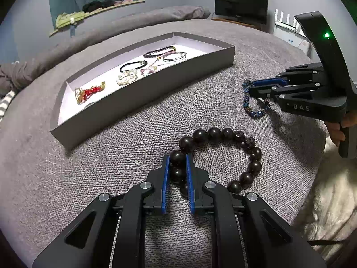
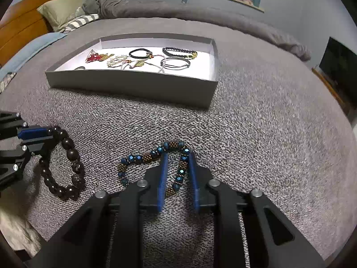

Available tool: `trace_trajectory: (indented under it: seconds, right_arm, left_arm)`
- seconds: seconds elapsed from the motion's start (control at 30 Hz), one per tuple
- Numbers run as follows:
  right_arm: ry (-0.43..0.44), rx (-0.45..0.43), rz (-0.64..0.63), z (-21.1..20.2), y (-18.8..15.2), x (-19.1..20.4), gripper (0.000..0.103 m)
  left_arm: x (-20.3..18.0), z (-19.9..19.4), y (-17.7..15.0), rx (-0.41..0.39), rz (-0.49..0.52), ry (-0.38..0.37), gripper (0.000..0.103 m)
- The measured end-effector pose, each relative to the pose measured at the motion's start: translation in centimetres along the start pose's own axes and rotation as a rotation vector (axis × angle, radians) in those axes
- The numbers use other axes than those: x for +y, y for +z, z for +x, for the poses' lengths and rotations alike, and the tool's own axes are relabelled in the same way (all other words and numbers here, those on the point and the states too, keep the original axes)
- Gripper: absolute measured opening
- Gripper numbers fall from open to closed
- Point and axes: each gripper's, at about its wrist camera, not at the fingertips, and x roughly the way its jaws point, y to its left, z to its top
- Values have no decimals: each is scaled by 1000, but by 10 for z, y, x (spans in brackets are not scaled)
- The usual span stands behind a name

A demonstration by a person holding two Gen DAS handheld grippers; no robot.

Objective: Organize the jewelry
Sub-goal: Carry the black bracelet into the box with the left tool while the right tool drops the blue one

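Bed: a grey knitted blanket (image 1: 133, 147) covers the whole top; everything else lies on it
Box: a shallow grey box (image 2: 138, 82) with a white inside sits on the blanket, beyond both grippers; it holds several pieces already, among them a red and gold piece (image 1: 89, 92), a pale beaded piece (image 1: 127, 77), a black band (image 2: 138, 53) and a dark beaded strand (image 2: 179, 52)
Left gripper: the left gripper (image 1: 177, 158) is low over the blanket; its blue pads are clamped on two beads of the dark bead bracelet (image 1: 232, 154); the rest of that loop lies flat on the blanket, to the right of the fingers
Right gripper: the right gripper (image 2: 177, 156) straddles one side of the blue bead bracelet (image 2: 154, 156), with a gap on each side of the beads; whether it is gripping or released I cannot tell
Bracelets: both lie outside the box, on its near side; the dark one is left of the blue one, the two apart
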Motion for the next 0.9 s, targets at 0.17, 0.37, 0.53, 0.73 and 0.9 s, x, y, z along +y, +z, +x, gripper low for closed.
trace_trajectory:
  seconds: [0.17, 0.37, 0.53, 0.73, 0.9]
  right_arm:
    - [58, -104, 20, -26, 9, 2, 7]
    - [85, -205, -10, -53, 33, 13, 7]
    - [76, -272, -21, -66, 67, 18, 7]
    - [114, -319, -8, -61, 110, 25, 7]
    - [157, -311, -13, -33, 133, 45, 7]
  left_arm:
    - [4, -16, 6, -53, -12, 6, 15]
    - [13, -39, 21, -126, -18, 24, 15]
    - [36, -66, 42, -204, -20, 85, 15]
    - [79, -78, 78, -254, -46, 166, 15]
    - [114, -59, 106, -242, -75, 183, 15]
